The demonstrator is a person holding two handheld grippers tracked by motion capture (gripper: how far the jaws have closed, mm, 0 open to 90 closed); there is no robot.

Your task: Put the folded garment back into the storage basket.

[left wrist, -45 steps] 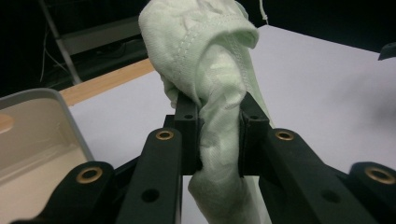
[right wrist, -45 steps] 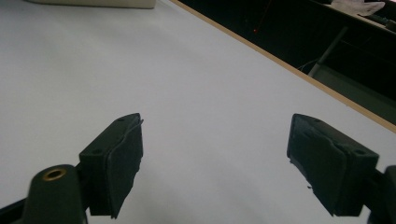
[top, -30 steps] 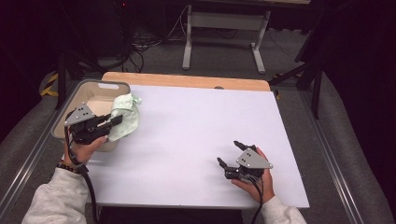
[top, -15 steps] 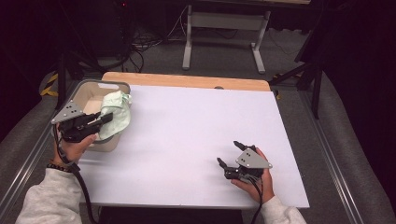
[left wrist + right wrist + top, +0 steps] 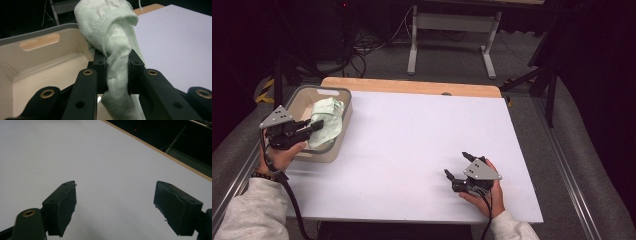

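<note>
Holding a crumpled pale green cloth (image 5: 112, 45) clenched in the left gripper (image 5: 314, 126) over the rim of a beige plastic bin (image 5: 319, 155), not yet dropped inside, with the right gripper (image 5: 456, 166) resting released on the white table (image 5: 412, 135).

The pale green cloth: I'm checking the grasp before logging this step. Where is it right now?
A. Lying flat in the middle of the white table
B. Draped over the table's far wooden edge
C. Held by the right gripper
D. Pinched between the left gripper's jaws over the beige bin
D: the pale green cloth is pinched in the left gripper, over the beige bin.
</note>
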